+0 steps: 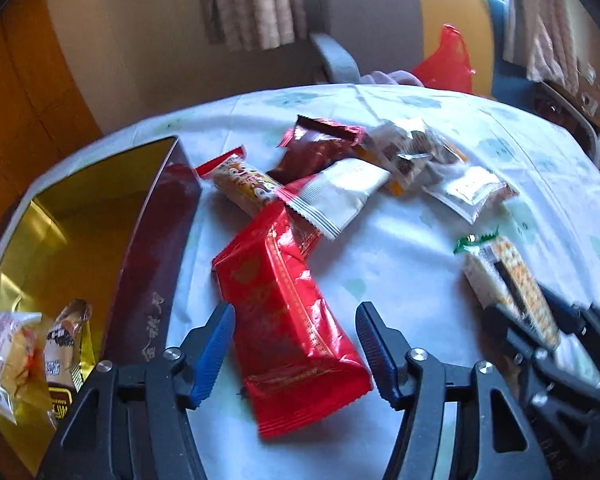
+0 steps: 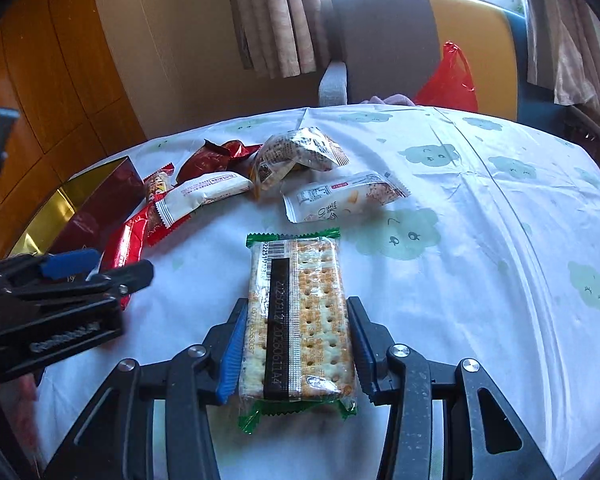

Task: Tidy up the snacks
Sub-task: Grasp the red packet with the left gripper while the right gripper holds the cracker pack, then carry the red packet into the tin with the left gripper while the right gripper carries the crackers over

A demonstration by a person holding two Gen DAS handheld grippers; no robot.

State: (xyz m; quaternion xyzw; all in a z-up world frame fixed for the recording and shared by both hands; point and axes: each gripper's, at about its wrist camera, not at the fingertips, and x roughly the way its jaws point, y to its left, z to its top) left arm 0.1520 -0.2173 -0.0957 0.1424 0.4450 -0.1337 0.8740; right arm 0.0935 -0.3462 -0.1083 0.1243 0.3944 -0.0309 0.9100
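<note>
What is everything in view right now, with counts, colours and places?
Gift box: 1, dark red outside, gold inside, table's left edge.
Packets in box: 2 visible, clear and yellow-brown.
Big red packet: 1, between the left jaws, not pinched.
Cracker packet: 1, green-ended, clamped by the right gripper.
Loose snack pile: about six, red, white and clear, mid-table.
Tablecloth: 1, white with green clouds.
Chair: 1, grey and yellow, behind the table.
Red plastic bag: 1, on the chair.
Left gripper: black with blue pads, open.
Right gripper: same, shut on crackers.
</note>
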